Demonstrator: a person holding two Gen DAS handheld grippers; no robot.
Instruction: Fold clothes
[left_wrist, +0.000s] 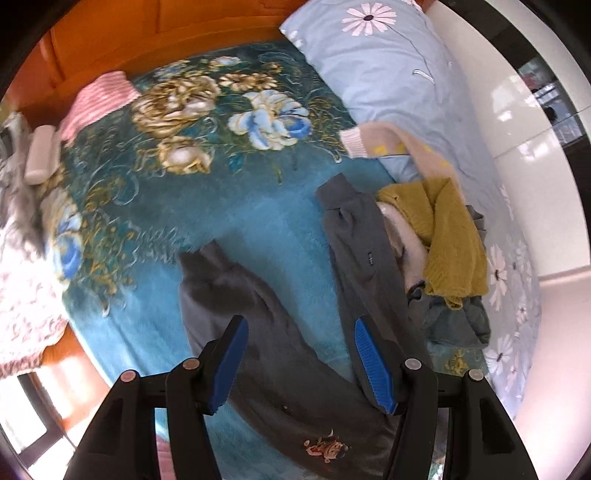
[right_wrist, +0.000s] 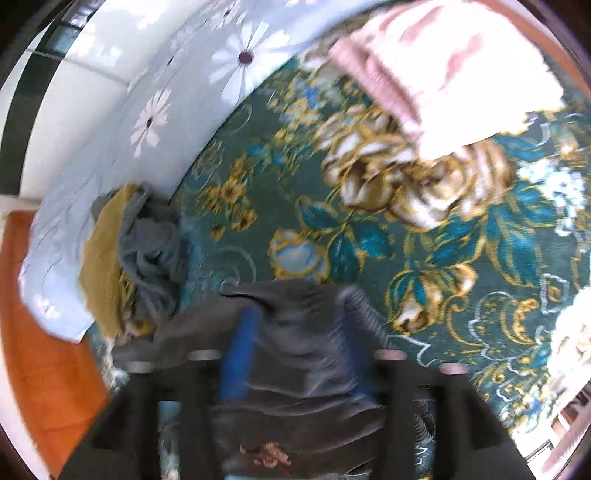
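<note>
- Grey trousers (left_wrist: 295, 369) lay spread on the floral blanket (left_wrist: 184, 184), legs splayed apart, beside a heap of other clothes (left_wrist: 443, 236).
- Left gripper (left_wrist: 299, 365) stood wide apart above them, holding nothing.
- Right gripper (right_wrist: 295, 350) had grey cloth bunched between its fingers; blur hid whether it was clamped.
- Judgement: legs should be brought together evenly, seams aligned, before any fold.
</note>
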